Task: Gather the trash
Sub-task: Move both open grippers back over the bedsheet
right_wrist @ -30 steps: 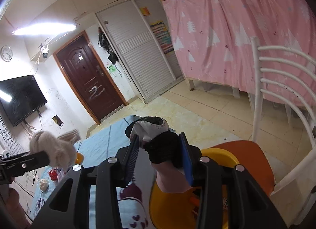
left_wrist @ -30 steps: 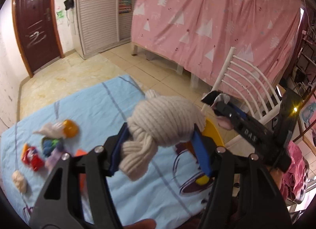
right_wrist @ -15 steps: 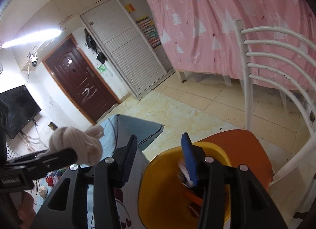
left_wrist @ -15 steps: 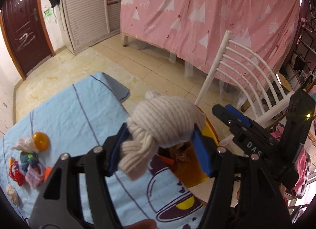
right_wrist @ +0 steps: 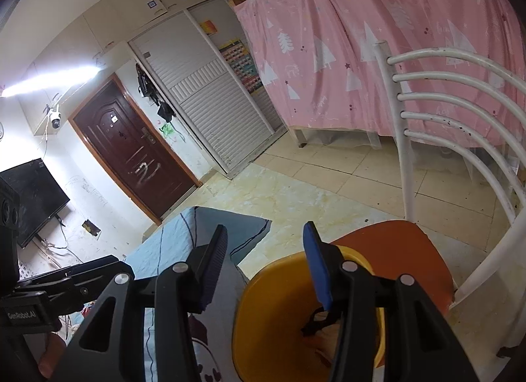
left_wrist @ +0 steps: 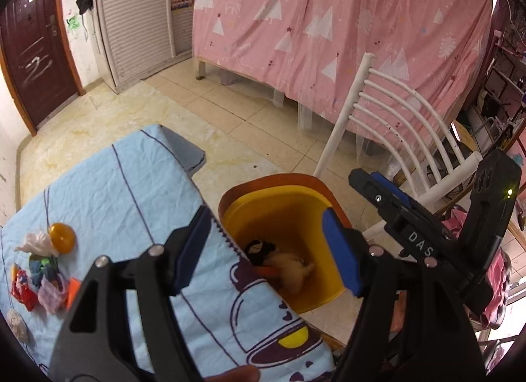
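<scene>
Release step over yellow bin (left_wrist: 289,204) on chair seat: left gripper (left_wrist: 266,247) and right gripper (right_wrist: 263,260) empty, jaws just opening, dropped beige and black bundles (left_wrist: 282,263) inside bin; next, return to remaining litter (left_wrist: 42,267) on blue-covered surface (left_wrist: 115,191).

text: "DAS" white letters on the black right gripper (left_wrist: 381,184) body, left wrist view | text: "GenRobot.AI" on the black left gripper (right_wrist: 98,270) body, right wrist view | wall chart (right_wrist: 241,64), ceiling stickers: print probably too small to read
</scene>
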`<state>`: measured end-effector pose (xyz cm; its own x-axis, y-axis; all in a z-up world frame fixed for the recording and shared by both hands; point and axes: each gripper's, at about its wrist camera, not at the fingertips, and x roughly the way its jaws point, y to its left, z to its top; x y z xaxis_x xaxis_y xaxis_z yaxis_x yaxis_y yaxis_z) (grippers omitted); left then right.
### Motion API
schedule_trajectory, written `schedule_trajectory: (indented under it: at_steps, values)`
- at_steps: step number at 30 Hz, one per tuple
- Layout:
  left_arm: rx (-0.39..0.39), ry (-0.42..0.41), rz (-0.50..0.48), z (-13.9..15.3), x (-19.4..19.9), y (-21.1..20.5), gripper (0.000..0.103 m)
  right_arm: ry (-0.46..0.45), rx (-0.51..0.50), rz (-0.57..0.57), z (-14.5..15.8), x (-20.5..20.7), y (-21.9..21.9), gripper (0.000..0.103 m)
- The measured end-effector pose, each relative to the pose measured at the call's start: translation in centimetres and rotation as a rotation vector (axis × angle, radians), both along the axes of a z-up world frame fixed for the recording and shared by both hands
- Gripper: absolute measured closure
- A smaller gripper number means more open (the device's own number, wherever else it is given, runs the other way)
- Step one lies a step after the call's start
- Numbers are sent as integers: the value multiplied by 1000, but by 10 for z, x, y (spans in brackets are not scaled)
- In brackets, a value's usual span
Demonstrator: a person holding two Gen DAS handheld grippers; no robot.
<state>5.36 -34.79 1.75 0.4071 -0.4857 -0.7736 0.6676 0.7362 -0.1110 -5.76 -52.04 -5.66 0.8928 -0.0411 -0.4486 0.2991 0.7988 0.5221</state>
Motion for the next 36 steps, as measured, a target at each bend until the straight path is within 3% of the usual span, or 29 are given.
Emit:
schedule_trajectory:
  at_steps: [12, 18, 36]
  values:
    - [-57, -6, 92, 20, 6, 62, 35, 8, -71, 113, 24, 25, 52, 47]
    - [-85, -35, 155, 32, 7, 105, 30, 5, -119, 191, 38, 43, 91, 43]
    - [-126, -54, 385, 39, 25, 246, 29, 47, -196, 478, 46, 102, 212, 35]
